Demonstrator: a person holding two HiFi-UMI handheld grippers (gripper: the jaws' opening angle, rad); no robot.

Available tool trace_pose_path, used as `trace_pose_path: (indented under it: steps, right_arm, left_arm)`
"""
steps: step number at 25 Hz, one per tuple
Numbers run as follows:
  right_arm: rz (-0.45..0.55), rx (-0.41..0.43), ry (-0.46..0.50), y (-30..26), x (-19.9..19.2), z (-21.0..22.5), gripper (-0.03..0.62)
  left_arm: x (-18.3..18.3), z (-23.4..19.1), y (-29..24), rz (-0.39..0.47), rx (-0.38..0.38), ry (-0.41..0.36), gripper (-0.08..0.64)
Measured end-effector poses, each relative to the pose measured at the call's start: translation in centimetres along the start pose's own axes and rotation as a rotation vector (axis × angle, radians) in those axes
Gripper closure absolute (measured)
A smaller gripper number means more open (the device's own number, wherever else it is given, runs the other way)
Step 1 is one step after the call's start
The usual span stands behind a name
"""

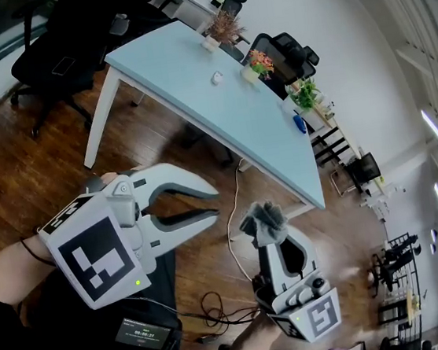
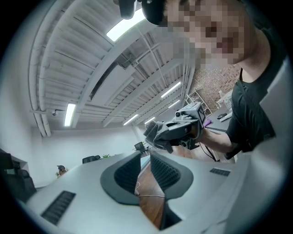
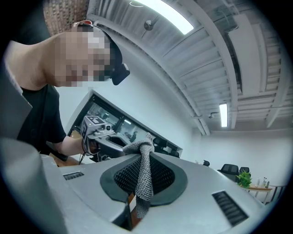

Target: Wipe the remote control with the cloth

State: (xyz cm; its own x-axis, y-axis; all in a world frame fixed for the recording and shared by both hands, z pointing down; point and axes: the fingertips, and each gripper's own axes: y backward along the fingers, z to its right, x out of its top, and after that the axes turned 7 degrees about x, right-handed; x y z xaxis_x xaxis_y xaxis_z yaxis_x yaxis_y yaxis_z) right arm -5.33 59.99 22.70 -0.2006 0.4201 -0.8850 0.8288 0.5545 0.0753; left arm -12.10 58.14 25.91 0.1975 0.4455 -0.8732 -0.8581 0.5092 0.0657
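Left gripper (image 1: 215, 202), lower left: jaws closed, empty | right gripper (image 1: 271, 233), lower centre: clamped on grey cloth (image 1: 262, 217) | remote control: not discernible in any view | advice: keep pinch firm, leave cloth tuft proud of tips for wiping.

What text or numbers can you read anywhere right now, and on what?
Nothing reads clearly.
On the black box display: pale digits, too blurred to read.
On the left marker cube and the right marker cube: black-and-white squares only, no letters.
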Motion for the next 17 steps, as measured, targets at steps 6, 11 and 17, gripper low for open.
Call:
trace_pose_path:
  steps: [6,11,17]
  right_arm:
    - [-0.008,0.008,0.012,0.15,-0.04,-0.24,0.568]
    - [0.001,0.001,0.016,-0.13,0.36,-0.28,0.568]
    - [-0.014,0.010,0.024,-0.24,-0.11,-0.43,0.568]
  left_arm:
    - [0.03,0.01,-0.05,0.000,0.001,-0.005,0.507]
    - [0.09,0.04,-0.04,0.000,0.000,-0.009,0.508]
    - [-0.03,-0.01,-0.06,0.000,0.003,-0.015,0.508]
